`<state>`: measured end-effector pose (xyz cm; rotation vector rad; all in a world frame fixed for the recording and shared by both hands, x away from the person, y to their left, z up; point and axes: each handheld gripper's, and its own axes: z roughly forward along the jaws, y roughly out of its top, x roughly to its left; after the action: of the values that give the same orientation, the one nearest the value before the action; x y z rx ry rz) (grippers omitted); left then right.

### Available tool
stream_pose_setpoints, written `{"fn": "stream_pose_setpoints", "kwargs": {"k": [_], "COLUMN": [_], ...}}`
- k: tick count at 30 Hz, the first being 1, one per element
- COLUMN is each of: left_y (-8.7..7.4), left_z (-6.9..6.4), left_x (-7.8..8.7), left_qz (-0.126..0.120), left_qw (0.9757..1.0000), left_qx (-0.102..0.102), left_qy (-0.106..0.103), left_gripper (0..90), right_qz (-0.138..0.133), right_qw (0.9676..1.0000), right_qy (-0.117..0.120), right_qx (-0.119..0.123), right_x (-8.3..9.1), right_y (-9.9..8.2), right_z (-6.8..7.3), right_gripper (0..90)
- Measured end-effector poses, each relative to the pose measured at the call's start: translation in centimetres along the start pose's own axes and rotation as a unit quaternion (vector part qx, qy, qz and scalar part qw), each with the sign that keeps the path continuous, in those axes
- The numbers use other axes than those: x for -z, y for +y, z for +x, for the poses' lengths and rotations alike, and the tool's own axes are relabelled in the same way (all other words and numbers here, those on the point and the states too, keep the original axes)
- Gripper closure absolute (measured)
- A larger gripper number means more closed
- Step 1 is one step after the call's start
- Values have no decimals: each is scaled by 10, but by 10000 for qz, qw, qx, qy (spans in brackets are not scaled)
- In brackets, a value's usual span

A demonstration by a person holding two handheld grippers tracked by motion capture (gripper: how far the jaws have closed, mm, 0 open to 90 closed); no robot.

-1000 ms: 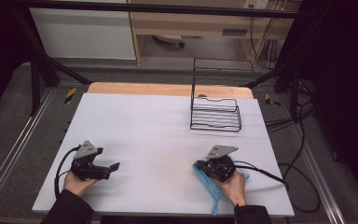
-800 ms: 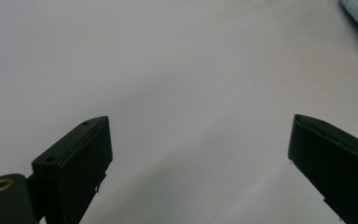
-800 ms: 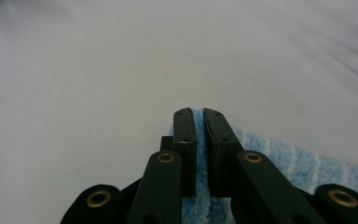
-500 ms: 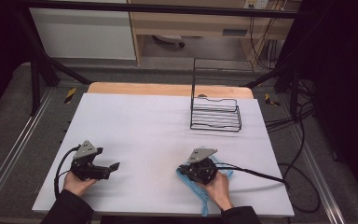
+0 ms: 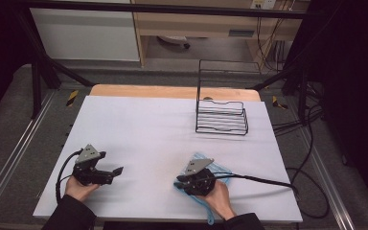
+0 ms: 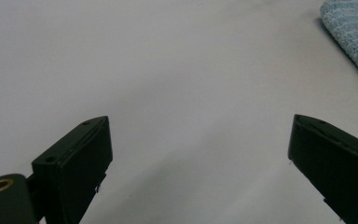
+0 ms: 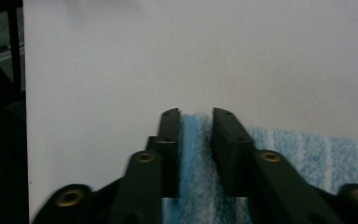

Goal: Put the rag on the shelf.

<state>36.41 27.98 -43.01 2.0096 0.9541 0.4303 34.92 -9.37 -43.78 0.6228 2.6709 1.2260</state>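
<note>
Blue towel (image 5: 216, 168) is seen lying flat on the white table (image 5: 153, 129), at the near right edge, mostly under the right gripper (image 5: 182, 182) and the hand behind it. In the right gripper view a strip of the towel (image 7: 193, 154) stands between the two jaws, which have just been opening; a narrow gap is shown on each side, so the cloth appears released, not pinched. The left gripper (image 5: 117, 171) is held at the near left of the table, well apart from the towel, jaws spread wide with nothing between them; only bare table and a towel corner (image 6: 354, 32) are seen ahead of it. A black wire rack (image 5: 222, 117) stands empty at the far right.

Step judged: towel being let go after a drag or fold along the near edge. Next move likely calls for the right jaws to be lifted clear or re-set on an edge; the left gripper would need to be brought across if the towel is to be held by both.
</note>
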Motion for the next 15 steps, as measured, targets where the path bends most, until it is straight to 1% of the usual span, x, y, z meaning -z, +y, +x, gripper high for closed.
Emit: {"fn": "stream_pose_setpoints", "kwargs": {"k": [1, 3, 6, 7, 8, 9, 10, 11, 12, 13, 14, 15], "left_y": [0, 0, 0, 0, 0, 0, 0, 0, 0, 0, 0, 0], "left_z": [0, 0, 0, 0, 0, 0, 0, 0, 0, 0, 0, 0], "left_x": [0, 0, 0, 0, 0, 0, 0, 0, 0, 0, 0, 0], "left_qz": [2, 1, -2, 1, 1, 2, 2, 4, 6, 7, 8, 10], "left_qw": [10000, 10000, 10000, 10000, 10000, 10000, 10000, 10000, 10000, 10000, 10000, 10000], "left_qx": [0, -1, 3, 4, 4, 4, 5, 2, 5, 7, 8, 10], "left_qy": [1, 2, 0, 0, 0, -1, 0, -2, -2, -3, -4, -5], "left_gripper": [62, 62, 62, 62, 62, 62, 62, 62, 62, 62, 62, 62], "right_qz": [-68, -226, -398, -458, -458, -541, -569, -569, -588, -563, -563, -556], "right_qw": [10000, 9995, 9983, 9976, 9976, 9958, 9947, 9947, 9935, 9911, 9911, 9897], "right_qy": [-21, -136, -370, -460, -460, -607, -696, -696, -776, -946, -946, -1018], "right_qx": [-45, -157, -186, -255, -255, -417, -502, -502, -593, -753, -753, -834], "right_x": [2, 10, 23, 27, 27, 36, 40, 40, 43, 51, 51, 54], "right_y": [1, 5, 8, 8, 8, 6, 4, 4, 2, -4, -4, -7], "right_z": [-1, -1, -3, -5, -5, -11, -14, -14, -18, -26, -26, -30], "right_gripper": [586, 485, 388, 367, 367, 312, 286, 286, 262, 213, 213, 195]}}
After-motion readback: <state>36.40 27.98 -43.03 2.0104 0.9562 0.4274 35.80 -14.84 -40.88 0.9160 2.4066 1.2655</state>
